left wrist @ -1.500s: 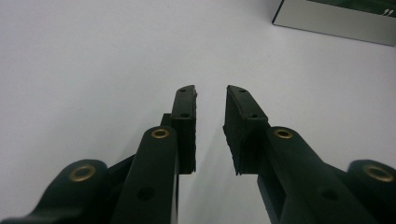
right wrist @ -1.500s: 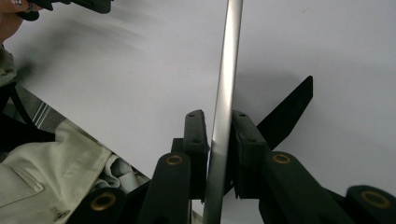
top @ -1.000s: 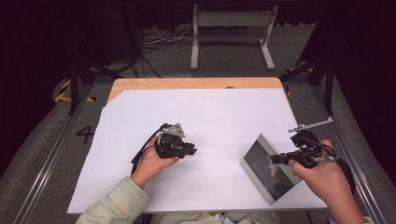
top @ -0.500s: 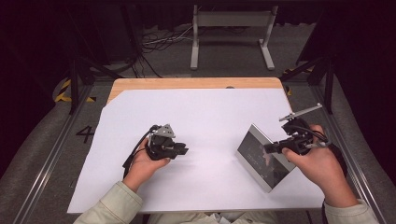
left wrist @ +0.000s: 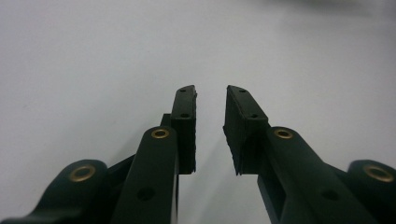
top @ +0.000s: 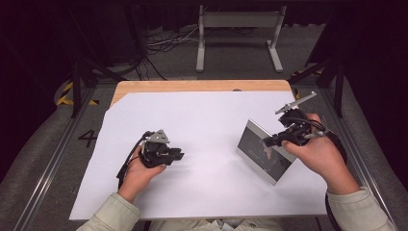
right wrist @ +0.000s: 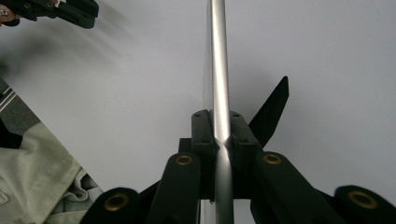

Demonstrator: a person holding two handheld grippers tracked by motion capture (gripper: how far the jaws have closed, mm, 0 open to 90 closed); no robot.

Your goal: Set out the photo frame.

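Silver-edged and dark-faced, the picture frame [top: 264,150] stood tilted on the white bench [top: 207,120] at its right side, the right claw [top: 271,140] clamped on its upper rim, pads [right wrist: 204,135] squeezing the metal edge. Its long axis ran from near the person out toward the far left. The left claw [top: 179,155] hovered well apart to the left, jaws slightly parted and empty. Since a second earlier, the frame had travelled leftward and farther from the person, while the left hand had drifted left.
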